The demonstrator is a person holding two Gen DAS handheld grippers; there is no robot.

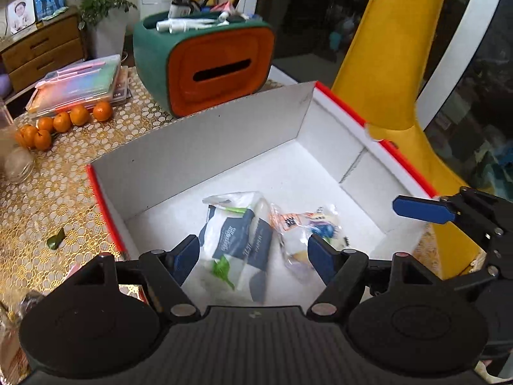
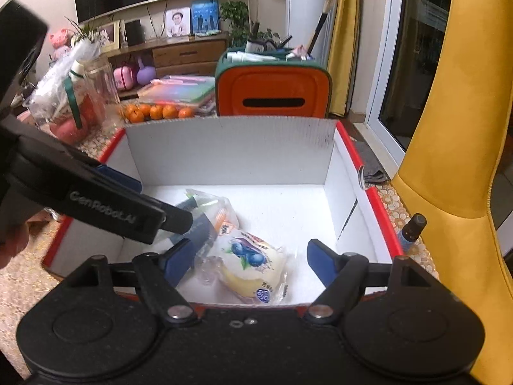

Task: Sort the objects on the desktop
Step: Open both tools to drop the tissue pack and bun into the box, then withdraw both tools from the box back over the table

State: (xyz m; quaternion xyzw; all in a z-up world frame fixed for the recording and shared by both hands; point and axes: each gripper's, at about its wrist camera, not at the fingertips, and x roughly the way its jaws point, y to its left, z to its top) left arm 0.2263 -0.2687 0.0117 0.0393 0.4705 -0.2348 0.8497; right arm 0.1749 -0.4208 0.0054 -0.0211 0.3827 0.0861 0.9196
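Standing beyond both pairs of fingers: green-and-orange organiser (image 1: 205, 61) crammed with tubes and pens, row of oranges (image 1: 64, 122) past the left fingers, rainbow plastic case (image 1: 77, 85) behind them, all on a gold-patterned tablecloth (image 1: 48, 199). Small dark dropper bottle (image 2: 413, 229) outside the box wall, right of the right gripper's fingers; yellow chair (image 2: 455, 160) further right. White box with red rim (image 1: 198, 157), far flap upright, below both grippers. Left gripper (image 1: 253, 256): fingers apart, empty, tissue pack (image 1: 237, 240) in blue-white wrap lying on the box floor between them. Right gripper (image 2: 251, 264): fingers apart, empty, blueberry-printed bread packet (image 2: 253, 266) lying between them, untouched. Left gripper's arm crosses in front of the tissue pack in the right wrist view.
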